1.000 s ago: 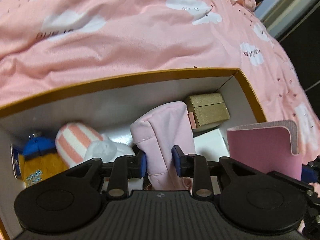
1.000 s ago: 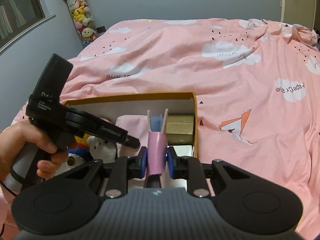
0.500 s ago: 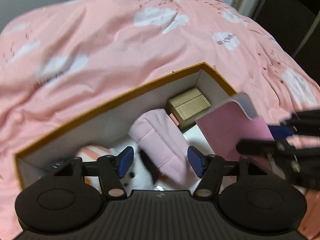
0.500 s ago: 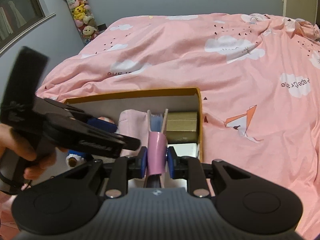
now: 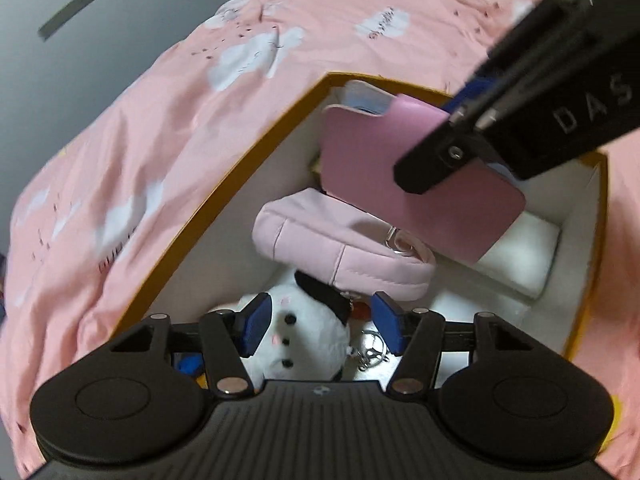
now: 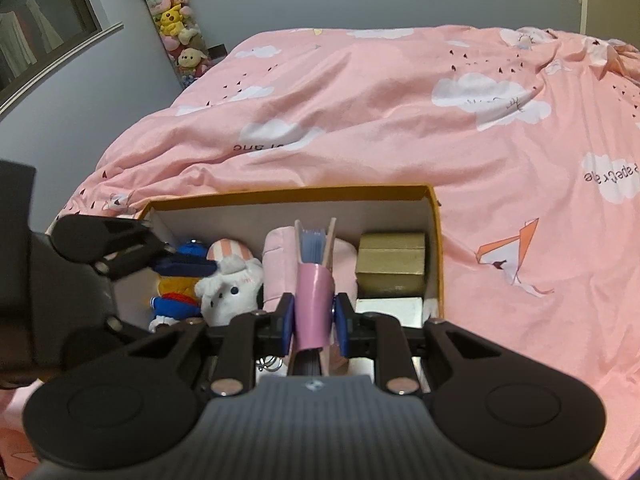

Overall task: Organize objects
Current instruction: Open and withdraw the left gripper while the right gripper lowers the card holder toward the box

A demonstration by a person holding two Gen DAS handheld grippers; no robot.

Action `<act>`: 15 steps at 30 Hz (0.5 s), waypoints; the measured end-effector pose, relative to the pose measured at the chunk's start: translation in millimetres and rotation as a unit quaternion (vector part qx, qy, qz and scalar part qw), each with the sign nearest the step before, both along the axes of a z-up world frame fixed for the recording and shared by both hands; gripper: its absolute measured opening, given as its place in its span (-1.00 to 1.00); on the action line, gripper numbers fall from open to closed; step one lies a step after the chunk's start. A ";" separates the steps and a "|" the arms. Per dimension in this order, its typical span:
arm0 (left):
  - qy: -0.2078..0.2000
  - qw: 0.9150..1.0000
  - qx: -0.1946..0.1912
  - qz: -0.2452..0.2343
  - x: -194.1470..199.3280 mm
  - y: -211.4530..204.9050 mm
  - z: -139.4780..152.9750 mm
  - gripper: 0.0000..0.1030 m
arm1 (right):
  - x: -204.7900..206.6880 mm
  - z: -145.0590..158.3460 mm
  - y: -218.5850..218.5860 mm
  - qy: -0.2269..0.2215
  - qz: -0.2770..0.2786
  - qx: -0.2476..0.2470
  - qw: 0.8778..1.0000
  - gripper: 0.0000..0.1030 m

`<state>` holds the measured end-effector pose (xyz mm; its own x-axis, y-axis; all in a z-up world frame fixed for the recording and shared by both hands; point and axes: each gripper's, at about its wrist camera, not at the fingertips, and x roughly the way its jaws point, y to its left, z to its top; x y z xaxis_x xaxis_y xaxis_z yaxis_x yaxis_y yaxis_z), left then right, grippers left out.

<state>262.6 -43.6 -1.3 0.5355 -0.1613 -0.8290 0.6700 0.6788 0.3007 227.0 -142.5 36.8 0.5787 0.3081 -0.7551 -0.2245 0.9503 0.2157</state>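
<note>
An orange-rimmed white box (image 6: 288, 194) sits on the pink bedspread (image 6: 400, 120). My right gripper (image 6: 314, 322) is shut on an upright pink card holder (image 6: 314, 292) above the box; in the left wrist view the card holder (image 5: 400, 184) hangs over the far corner. My left gripper (image 5: 322, 328) hovers over the box with its jaws closing. A white plush (image 5: 304, 336) shows between its pads, untouched. A pink pouch (image 5: 340, 248) lies on the plush, beyond the fingertips.
Inside the box are a gold box (image 6: 392, 264), a white block (image 5: 520, 252), a blue and yellow plush (image 6: 180, 280), a striped plush (image 6: 228, 250) and a keyring (image 5: 372, 350). The bedspread spreads all around. A tube of plush toys (image 6: 172, 20) stands by the wall.
My left gripper let go of the pink pouch, opened wide, rolled and swung to another side of the box. The pouch now lies on the white plush. The right gripper held still.
</note>
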 end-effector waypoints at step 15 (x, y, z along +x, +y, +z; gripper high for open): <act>0.027 0.999 0.029 -0.006 12.5 15.4 -13.6 -0.46 | 7.7 -2.0 -6.1 0.009 -0.005 0.009 1.000 -0.56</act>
<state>275.1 -28.2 -14.9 0.4881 -0.1189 -0.8647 0.6942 0.6534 0.3021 234.7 -148.6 34.8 0.5680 0.3165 -0.7597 -0.2112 0.9483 0.2371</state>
